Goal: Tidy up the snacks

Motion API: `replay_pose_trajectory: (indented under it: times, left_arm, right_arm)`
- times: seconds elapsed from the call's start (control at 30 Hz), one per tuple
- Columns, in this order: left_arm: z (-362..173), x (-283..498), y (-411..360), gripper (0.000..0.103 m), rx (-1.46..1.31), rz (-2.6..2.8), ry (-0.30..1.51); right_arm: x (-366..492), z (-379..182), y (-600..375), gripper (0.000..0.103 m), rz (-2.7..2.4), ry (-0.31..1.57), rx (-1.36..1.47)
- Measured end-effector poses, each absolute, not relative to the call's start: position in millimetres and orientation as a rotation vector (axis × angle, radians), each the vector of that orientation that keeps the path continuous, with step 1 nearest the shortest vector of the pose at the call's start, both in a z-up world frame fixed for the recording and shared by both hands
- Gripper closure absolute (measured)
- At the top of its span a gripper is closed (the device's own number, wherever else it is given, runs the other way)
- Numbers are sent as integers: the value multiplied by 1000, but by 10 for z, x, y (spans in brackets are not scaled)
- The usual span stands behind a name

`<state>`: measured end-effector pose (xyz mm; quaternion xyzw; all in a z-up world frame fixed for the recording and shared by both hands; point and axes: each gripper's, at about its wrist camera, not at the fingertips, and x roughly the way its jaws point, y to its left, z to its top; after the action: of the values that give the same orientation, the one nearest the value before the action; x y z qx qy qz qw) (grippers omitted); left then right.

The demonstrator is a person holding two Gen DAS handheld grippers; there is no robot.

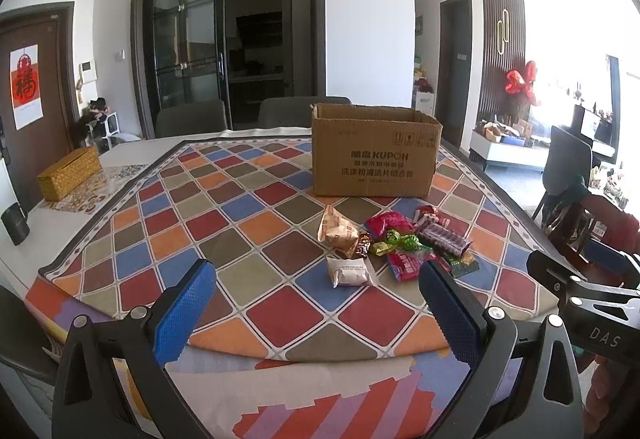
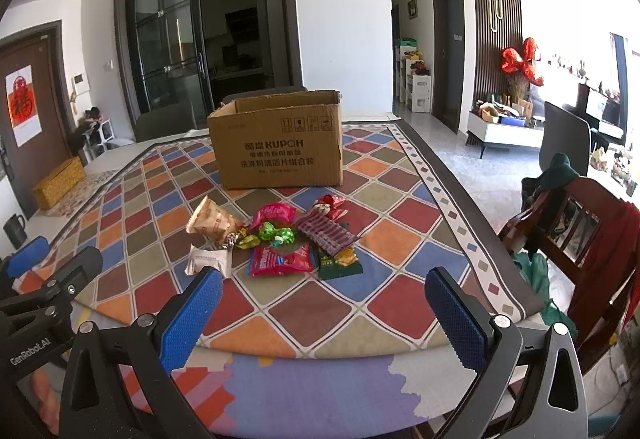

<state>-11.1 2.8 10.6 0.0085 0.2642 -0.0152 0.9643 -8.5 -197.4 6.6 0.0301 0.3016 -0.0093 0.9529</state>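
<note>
Near the surface's middle, before the open cardboard box [image 2: 280, 143], the snacks [image 2: 276, 239] lie untouched; both the left gripper [image 1: 316, 303] and right gripper [image 2: 322, 307] hover spread and empty, so a first pick seems next.

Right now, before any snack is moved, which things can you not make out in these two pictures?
- Inside of the cardboard box: hidden by its front wall in both wrist views.
- Small print on the white packet: too small to read.
- Candies under the snack pile: overlapped by other wrappers, so no count.
- Left gripper and right gripper: both open, empty; handles cut off by the bottom edge.
</note>
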Motion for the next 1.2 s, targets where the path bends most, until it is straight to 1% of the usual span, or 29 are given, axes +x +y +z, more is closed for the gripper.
replay_pose_trajectory:
  times: [1.2]
  left_arm:
    - [176,-154,29,0,15,-34,513]
  right_arm:
    - [-99,93,-1966,1,-19,600,60]
